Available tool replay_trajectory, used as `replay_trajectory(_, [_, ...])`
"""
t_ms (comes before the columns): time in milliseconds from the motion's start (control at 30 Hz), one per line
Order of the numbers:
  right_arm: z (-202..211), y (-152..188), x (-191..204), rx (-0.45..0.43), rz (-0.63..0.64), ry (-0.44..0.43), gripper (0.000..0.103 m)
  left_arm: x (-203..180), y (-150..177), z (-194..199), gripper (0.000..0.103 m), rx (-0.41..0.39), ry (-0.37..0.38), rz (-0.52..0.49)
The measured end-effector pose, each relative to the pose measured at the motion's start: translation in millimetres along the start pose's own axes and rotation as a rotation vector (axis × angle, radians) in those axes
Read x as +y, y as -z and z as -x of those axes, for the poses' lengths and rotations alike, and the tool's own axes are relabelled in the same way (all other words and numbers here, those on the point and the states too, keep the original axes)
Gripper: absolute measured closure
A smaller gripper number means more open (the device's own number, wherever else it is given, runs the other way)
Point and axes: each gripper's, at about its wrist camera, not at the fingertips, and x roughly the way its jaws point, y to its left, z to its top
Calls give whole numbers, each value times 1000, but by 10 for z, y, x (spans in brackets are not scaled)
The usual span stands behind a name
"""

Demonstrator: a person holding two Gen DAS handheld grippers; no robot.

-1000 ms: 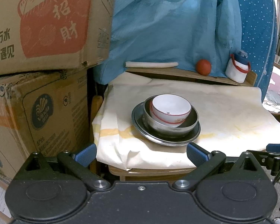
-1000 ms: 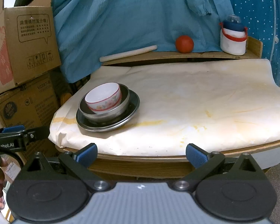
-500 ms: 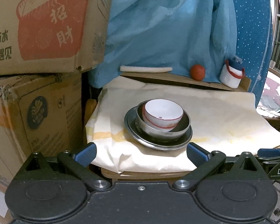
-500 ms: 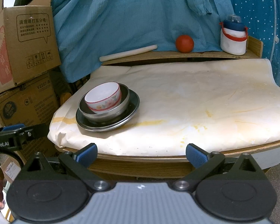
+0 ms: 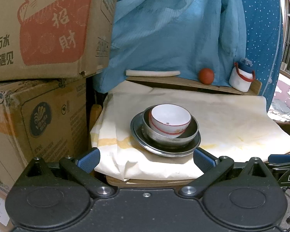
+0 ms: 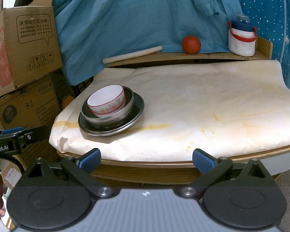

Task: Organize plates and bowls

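Stacking appears done: white bowl [image 5: 169, 119] in steel bowl [image 5: 189, 133] on plate [image 5: 145, 141], frame centre; left gripper [image 5: 146, 159] and right gripper [image 6: 146, 159] wide open, empty

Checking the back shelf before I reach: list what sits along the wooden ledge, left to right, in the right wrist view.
Pale cream rolling-pin-like stick → round red-orange ball → white flask with blue lid and red handle.

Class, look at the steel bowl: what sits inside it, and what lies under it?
Inside the steel bowl a white bowl leans tilted. Under it lies a steel plate. The steel bowl's bottom and the plate's middle are covered.
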Motion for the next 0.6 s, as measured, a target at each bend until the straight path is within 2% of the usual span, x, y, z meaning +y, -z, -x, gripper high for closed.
replay_trajectory(600, [-26,1,-7,2,-4,-2,0,-50,-28,-50,1,3,-14,-9])
